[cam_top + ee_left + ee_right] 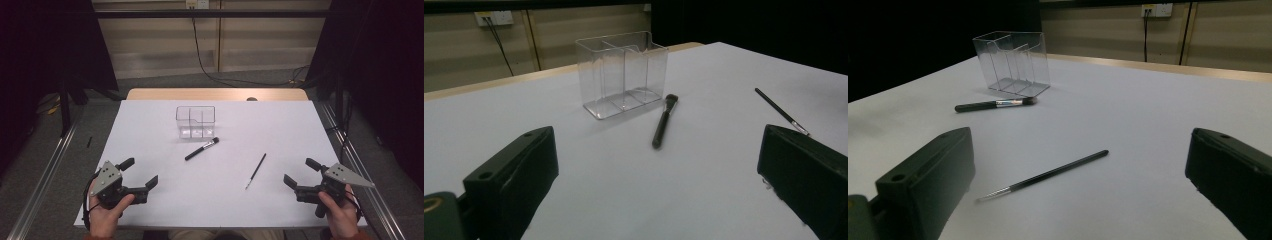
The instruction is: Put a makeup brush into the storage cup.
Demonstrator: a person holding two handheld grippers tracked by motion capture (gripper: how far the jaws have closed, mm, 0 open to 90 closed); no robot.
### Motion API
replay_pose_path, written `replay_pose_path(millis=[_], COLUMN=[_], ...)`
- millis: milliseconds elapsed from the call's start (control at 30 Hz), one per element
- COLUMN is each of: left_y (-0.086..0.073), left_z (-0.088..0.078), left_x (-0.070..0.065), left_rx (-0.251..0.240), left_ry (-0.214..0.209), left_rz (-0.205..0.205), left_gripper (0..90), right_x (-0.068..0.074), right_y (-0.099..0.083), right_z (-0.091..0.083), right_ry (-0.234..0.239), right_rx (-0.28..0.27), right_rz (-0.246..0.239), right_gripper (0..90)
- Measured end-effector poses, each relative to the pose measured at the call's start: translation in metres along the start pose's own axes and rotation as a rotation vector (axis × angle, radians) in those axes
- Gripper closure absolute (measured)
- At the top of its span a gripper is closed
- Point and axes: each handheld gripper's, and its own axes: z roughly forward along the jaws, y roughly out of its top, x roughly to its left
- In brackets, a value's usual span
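A clear plastic organizer (195, 121) stands upright on the white bench (150, 125), toward its far middle; its compartments, split by clear dividers, hold nothing. Just in front of it lies a thick black makeup brush (202, 149), bristle end nearest the organizer and close to its front right corner, not touching as far as can be judged, handle running toward the near left. A thin black brush (256, 170) lies flat to the right of it, well apart, pale tip toward the near edge. The left hand-held gripper (140, 173) is held low over the near left corner of the bench, jaws wide apart with nothing between them, pointed toward the bench's middle. The right hand-held gripper (301, 172) sits at the near right corner, jaws likewise spread and empty, pointed inward. Each is gripped from below by a hand. Nothing lies between either gripper and the two brushes. Beyond the bench, a black cable (200, 60) hangs from a wall socket (196, 4).
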Motion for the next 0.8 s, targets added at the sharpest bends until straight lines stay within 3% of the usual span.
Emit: replay_pose_path(millis=[433, 800], left_y=[0.007, 0.019], left_z=[0.012, 0.033], left_x=[-0.01, -0.014], left_rx=[0.007, 0.022], left_ry=[-0.046, -0.089], left_rz=[0.019, 0.03], left_gripper=[2.9, 3.1], right_x=[0.004, 0.005], right_y=[0.001, 0.0], right_z=[0.0, 0.002], right_ry=[0.01, 0.037], right_rx=[-0.006, -0.003], right_rz=[-0.007, 0.009], right_gripper=[0.0, 0.0])
